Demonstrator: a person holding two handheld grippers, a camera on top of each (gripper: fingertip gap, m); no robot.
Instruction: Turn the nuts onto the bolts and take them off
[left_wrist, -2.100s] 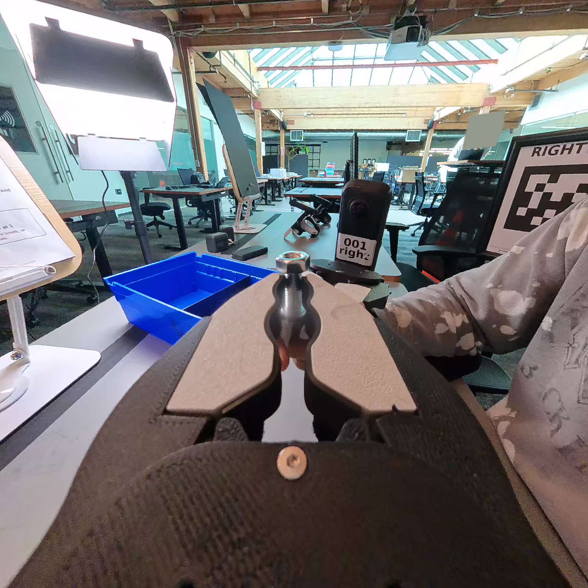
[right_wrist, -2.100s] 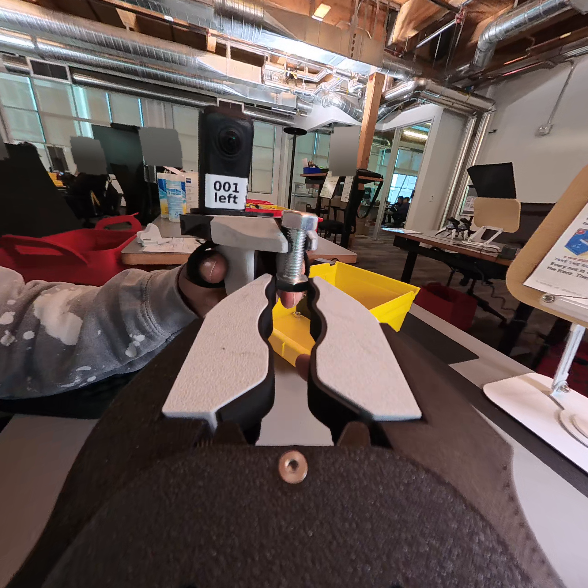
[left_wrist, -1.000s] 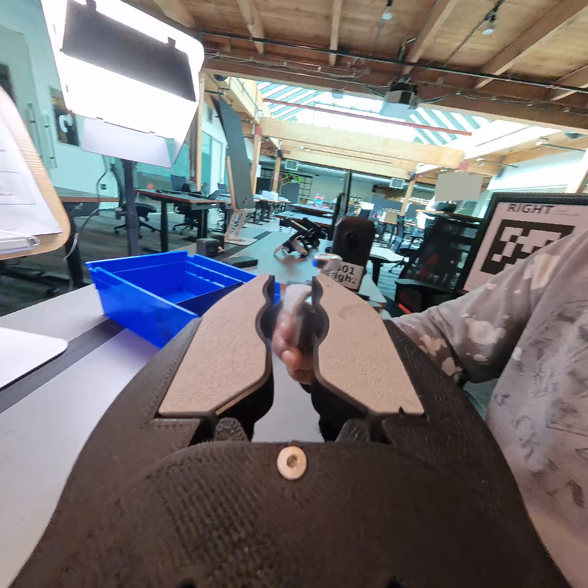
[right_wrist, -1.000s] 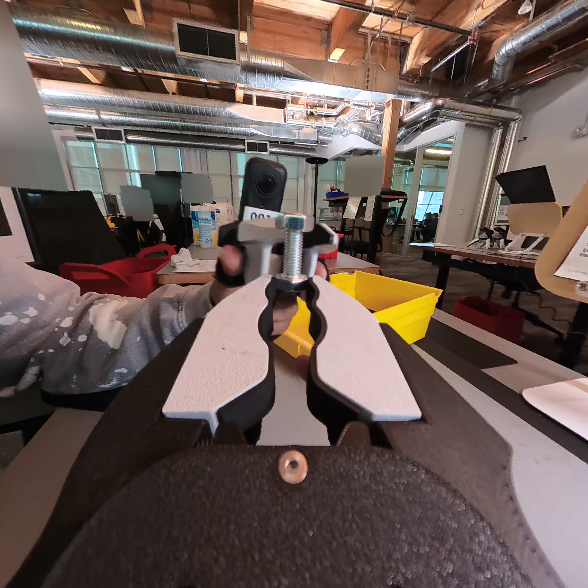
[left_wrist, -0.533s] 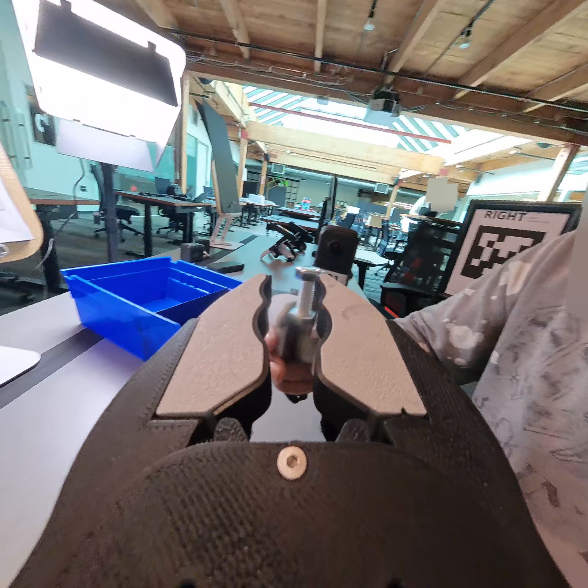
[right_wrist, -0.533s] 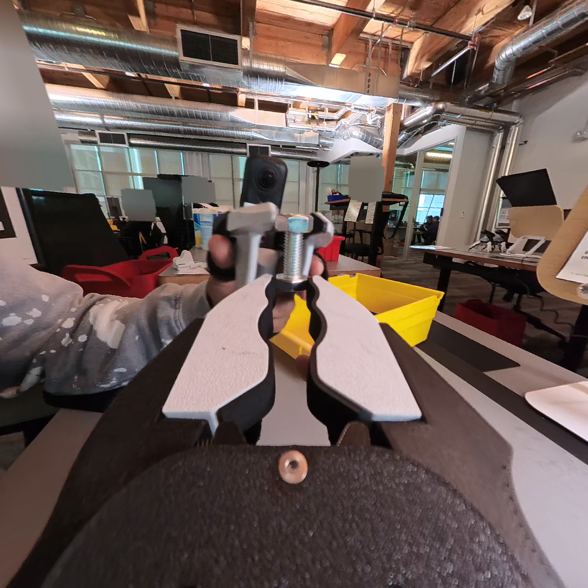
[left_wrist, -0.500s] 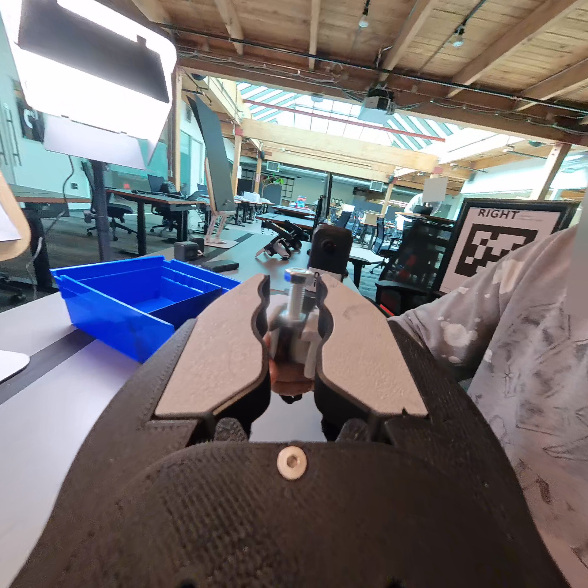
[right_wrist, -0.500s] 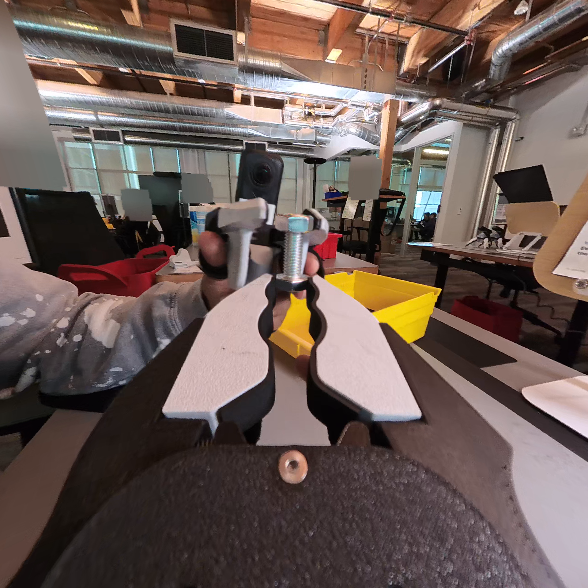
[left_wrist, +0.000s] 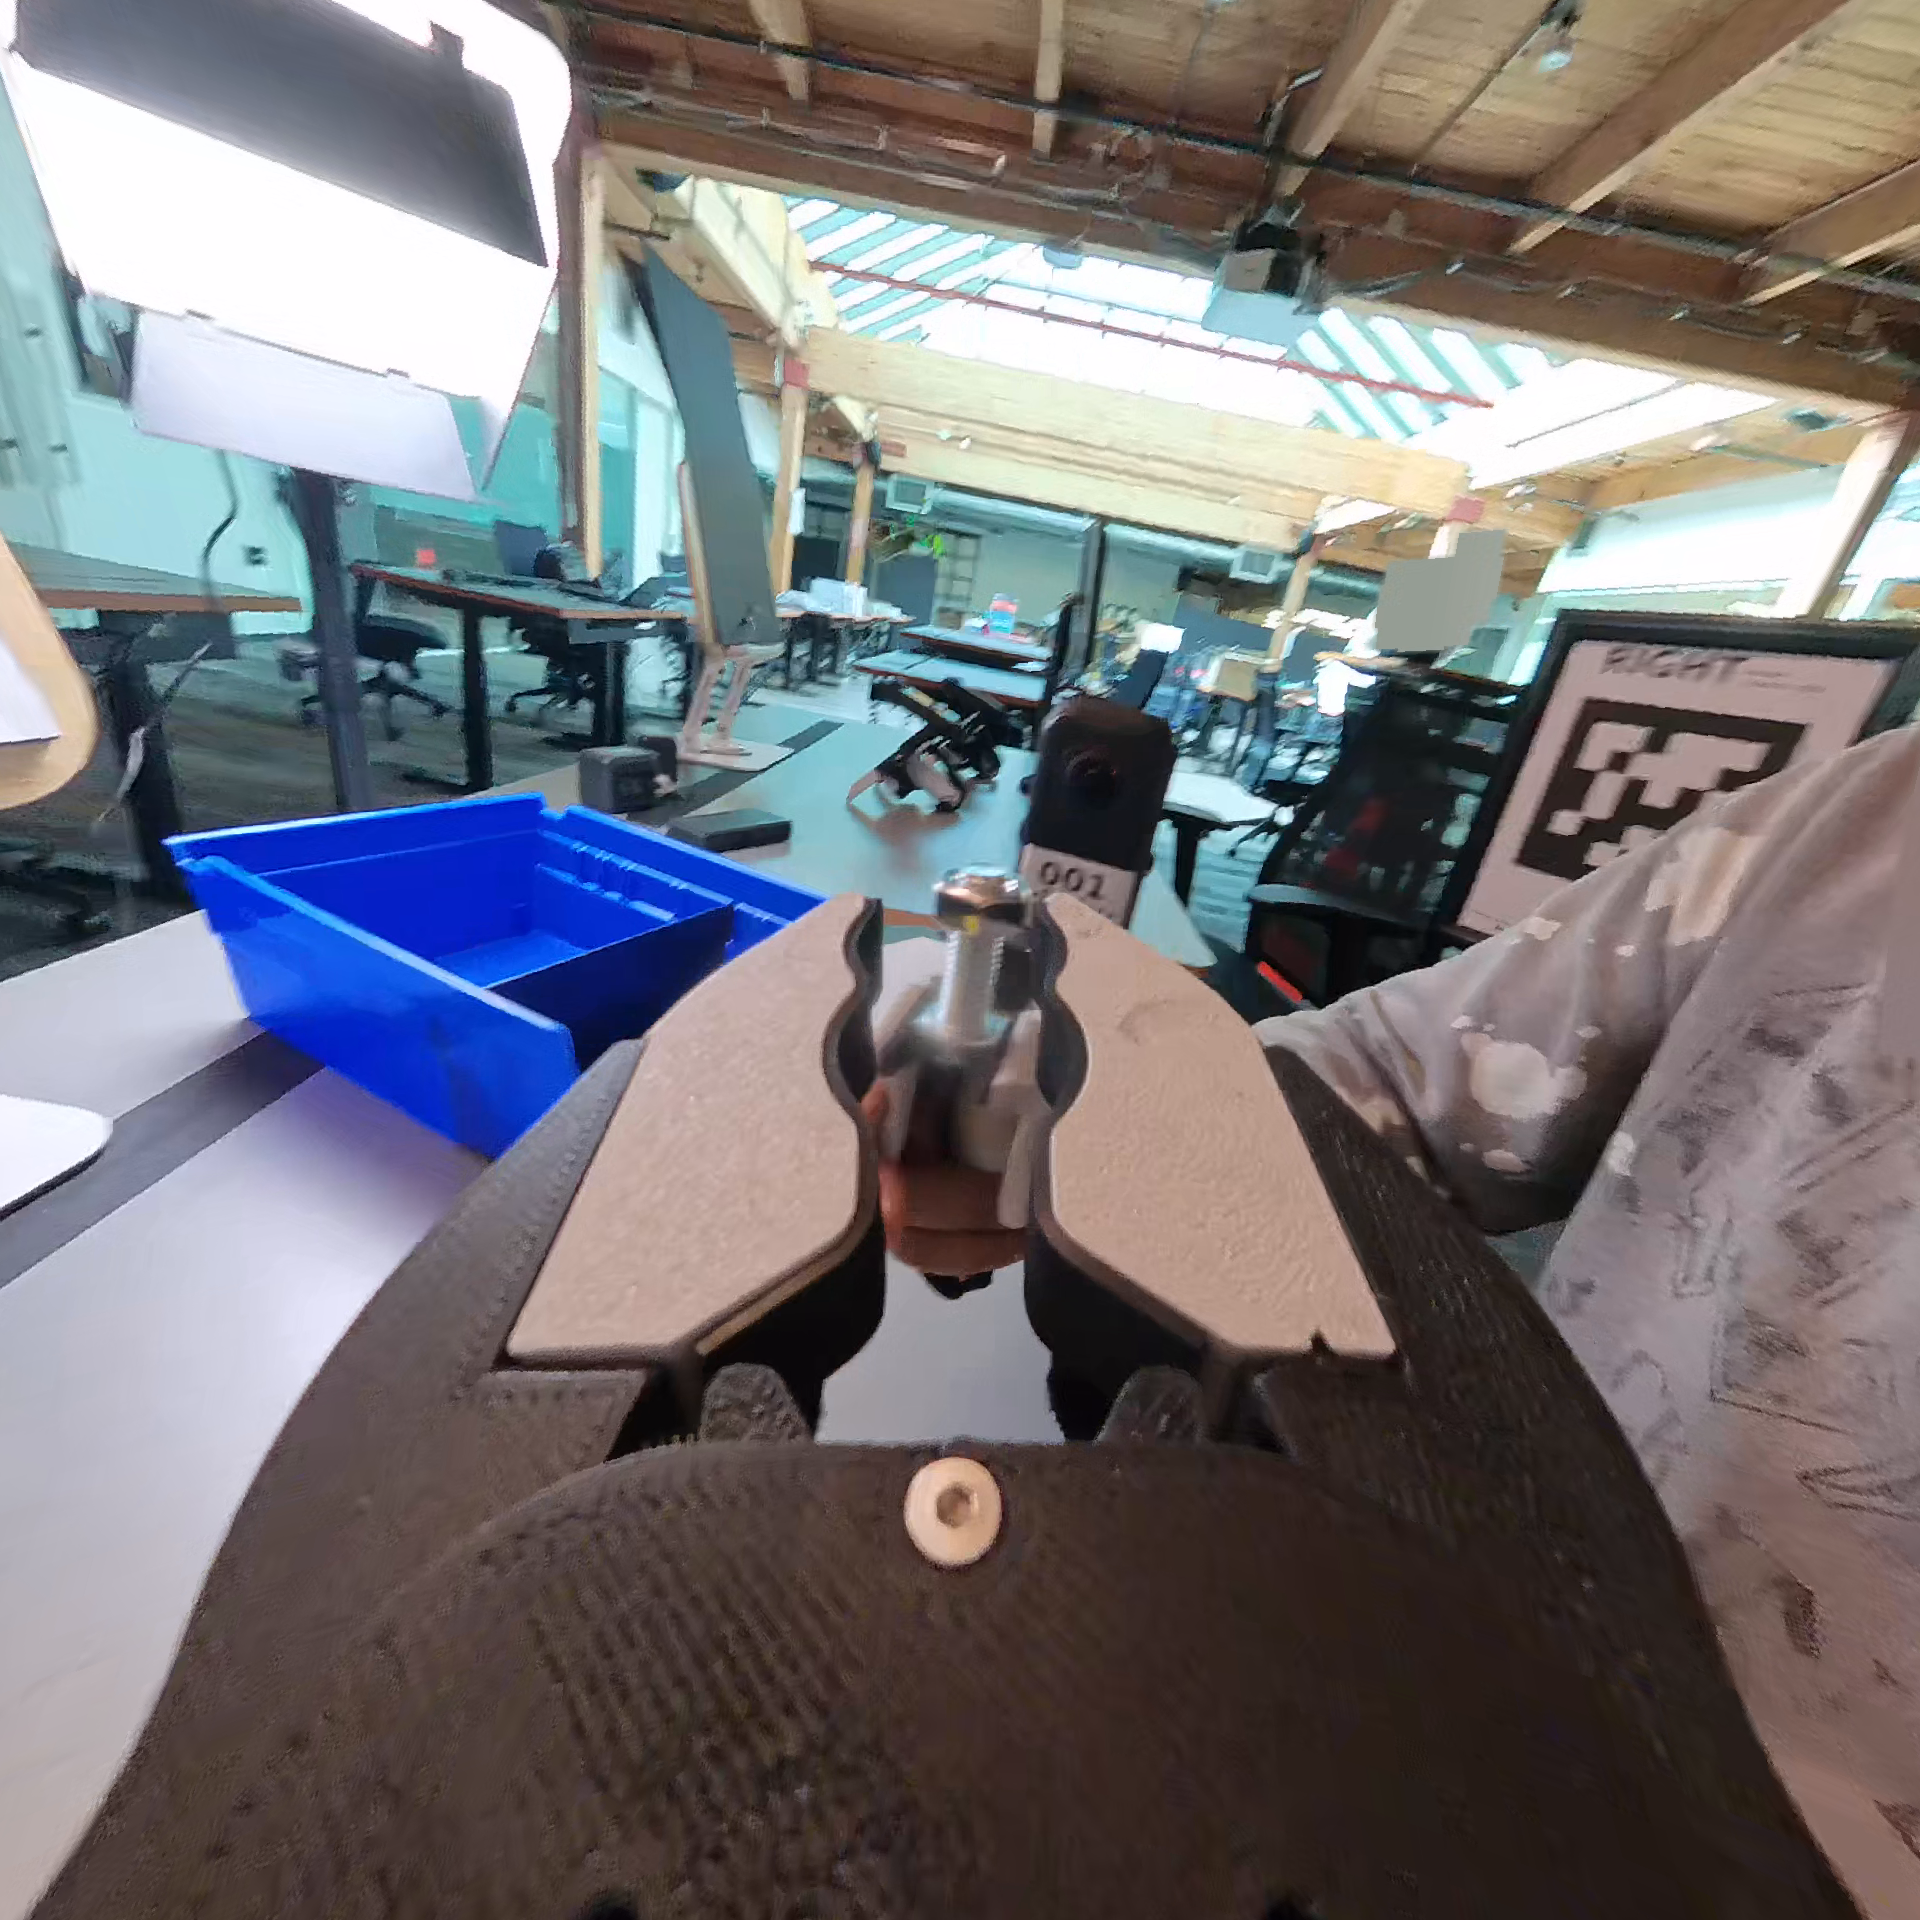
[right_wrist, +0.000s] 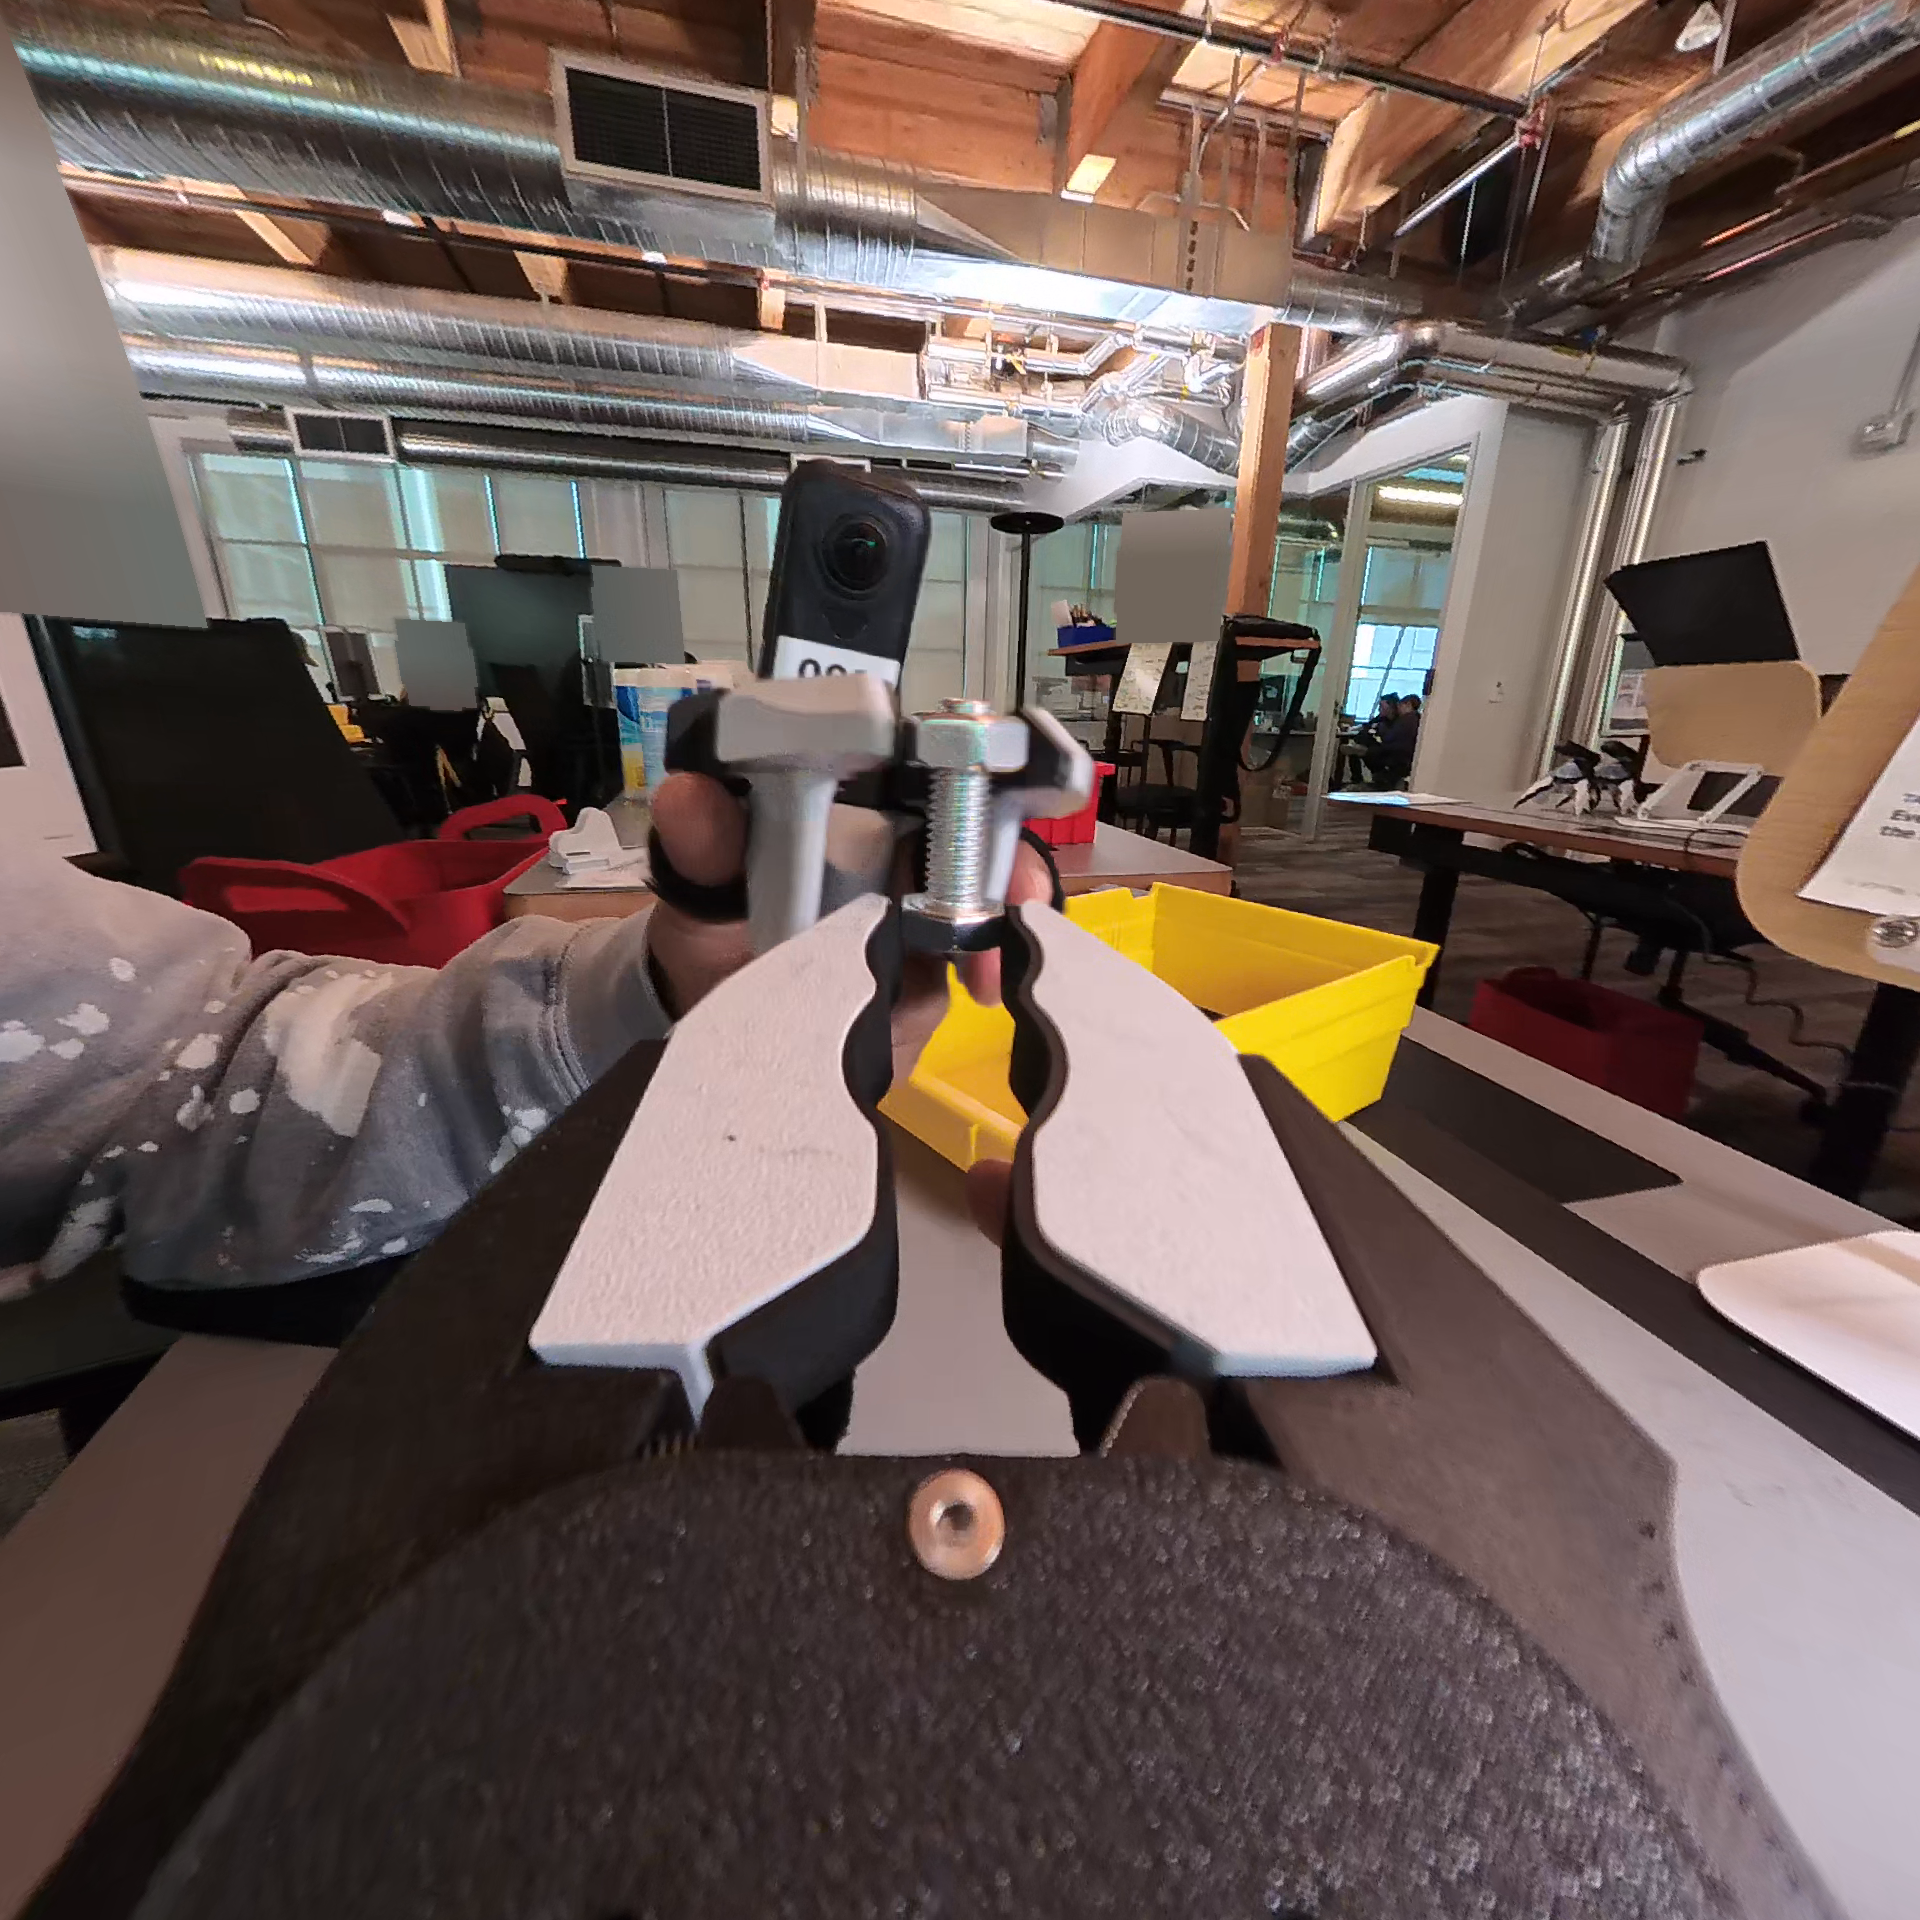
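A silver bolt (right_wrist: 958, 842) stands upright between my two grippers, which face each other above the grey table (left_wrist: 156, 1351). My right gripper (right_wrist: 951, 914) is shut on the bolt's lower end. My left gripper (left_wrist: 961, 914) is shut on the hex nut (left_wrist: 982, 896) at the top of the thread. In the right wrist view the nut (right_wrist: 971, 746) sits between the left gripper's grey fingers (right_wrist: 800, 727), with a stub of thread above it. In the left wrist view the right gripper's fingers (left_wrist: 1003, 1091) show below the nut, partly blurred.
A blue bin (left_wrist: 416, 935) stands on the table left of the left gripper. A yellow bin (right_wrist: 1278, 966) stands behind the right gripper. A white stand base (right_wrist: 1818, 1320) lies at the right. The person's grey sleeve (left_wrist: 1662, 1039) fills the right side. Both grippers' tips are close together, under 4 cm apart.
The left gripper has rolled around the upright bolt while shut on the nut, so its fingers show at a new angle. The right gripper has kept hold of the bolt's lower end.
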